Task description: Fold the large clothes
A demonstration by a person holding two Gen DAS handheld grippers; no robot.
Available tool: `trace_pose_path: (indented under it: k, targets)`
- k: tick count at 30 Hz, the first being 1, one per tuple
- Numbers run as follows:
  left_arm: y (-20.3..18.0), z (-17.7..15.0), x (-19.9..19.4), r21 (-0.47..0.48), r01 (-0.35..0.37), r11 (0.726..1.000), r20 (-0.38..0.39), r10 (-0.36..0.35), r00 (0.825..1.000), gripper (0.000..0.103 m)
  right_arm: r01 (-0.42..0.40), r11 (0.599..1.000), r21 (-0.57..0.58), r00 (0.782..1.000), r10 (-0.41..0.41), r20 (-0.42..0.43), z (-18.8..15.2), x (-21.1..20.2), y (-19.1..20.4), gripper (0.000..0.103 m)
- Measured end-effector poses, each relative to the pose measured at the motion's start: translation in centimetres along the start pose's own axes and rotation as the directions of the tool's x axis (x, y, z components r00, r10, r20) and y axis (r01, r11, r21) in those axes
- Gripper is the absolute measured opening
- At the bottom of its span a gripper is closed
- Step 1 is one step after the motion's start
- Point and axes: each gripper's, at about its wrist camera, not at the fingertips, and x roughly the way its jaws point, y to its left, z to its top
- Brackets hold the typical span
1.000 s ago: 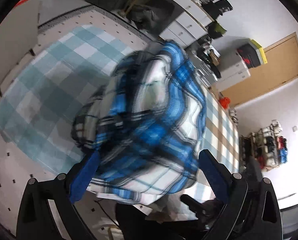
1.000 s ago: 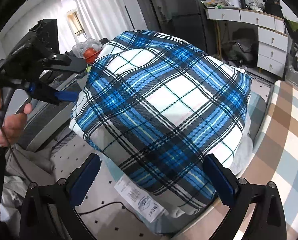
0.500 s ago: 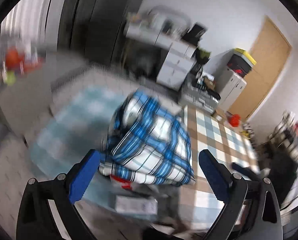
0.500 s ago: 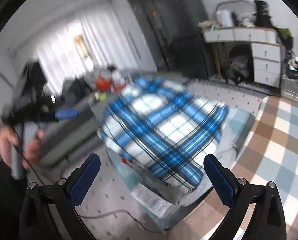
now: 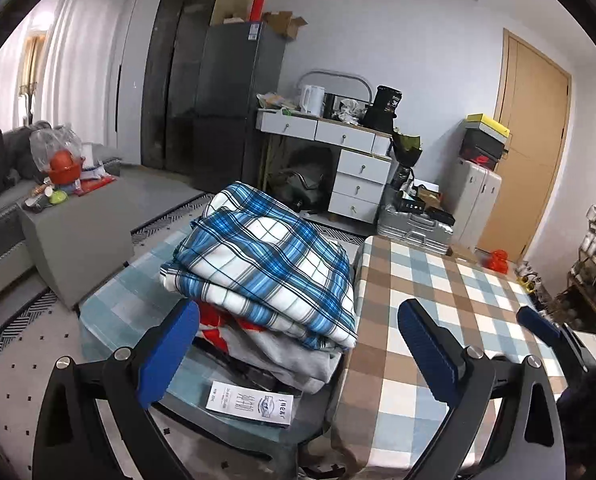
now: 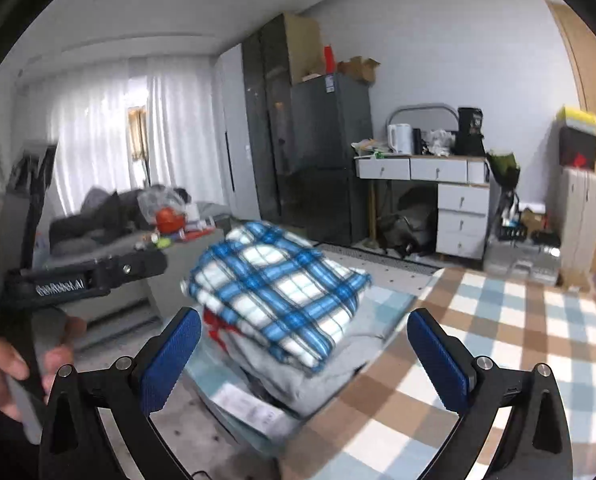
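A folded blue and white plaid shirt (image 5: 266, 264) lies on top of a stack of folded clothes, over a grey garment (image 5: 294, 356) and a red one (image 5: 214, 322). The shirt also shows in the right wrist view (image 6: 278, 288), blurred. My left gripper (image 5: 298, 340) is open and empty, pulled back in front of the stack. My right gripper (image 6: 304, 352) is open and empty, also short of the stack. The right gripper's blue fingertip (image 5: 538, 324) shows at the right of the left wrist view. The left gripper's body (image 6: 78, 276) shows at the left of the right wrist view.
The stack sits on a blue checked cloth (image 5: 126, 304) beside a table with a brown and blue checked cloth (image 5: 438, 300). A white label (image 5: 250, 402) lies in front of the stack. A grey ottoman (image 5: 78, 232), a dark fridge (image 5: 234, 100) and a white desk (image 5: 338, 152) stand behind.
Both grippers have pulled back from the plaid shirt and tilted up. The shirt, which filled both views, now lies still on the stack, farther away.
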Motion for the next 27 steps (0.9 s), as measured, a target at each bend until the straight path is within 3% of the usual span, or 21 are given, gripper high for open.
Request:
trace_pose_path:
  k: [3,6,12,27]
  targets:
    - [-1.6,-0.4,-0.8,0.068,-0.043,0.997,0.031,0.041,0.999,0.097,-0.027,0.999,0.041,0.999,0.027,-0.018,-1.1,-0.3,-0.7,0.103]
    - [-2.1,-0.3,-0.8,0.085,-0.029,0.996,0.041,0.025,0.999,0.097,-0.011,0.997,0.08,1.0,0.011,-0.002,-1.8,-0.7,-1.7,0.103]
    - [-2.2,-0.9,-0.4,0.077,-0.044,0.996,0.029,0.042,0.999,0.097,-0.009,0.992,0.123,1.0,0.01,-0.004,-2.3,-0.7,-2.9,0.103]
    - [-2.9,-1.7,-1.3,0.085,-0.1,0.991,0.081,0.093,0.992,0.097,-0.033,0.988,0.152,0.999,0.031,0.01,-2.5,-0.9,-3.2,0.103]
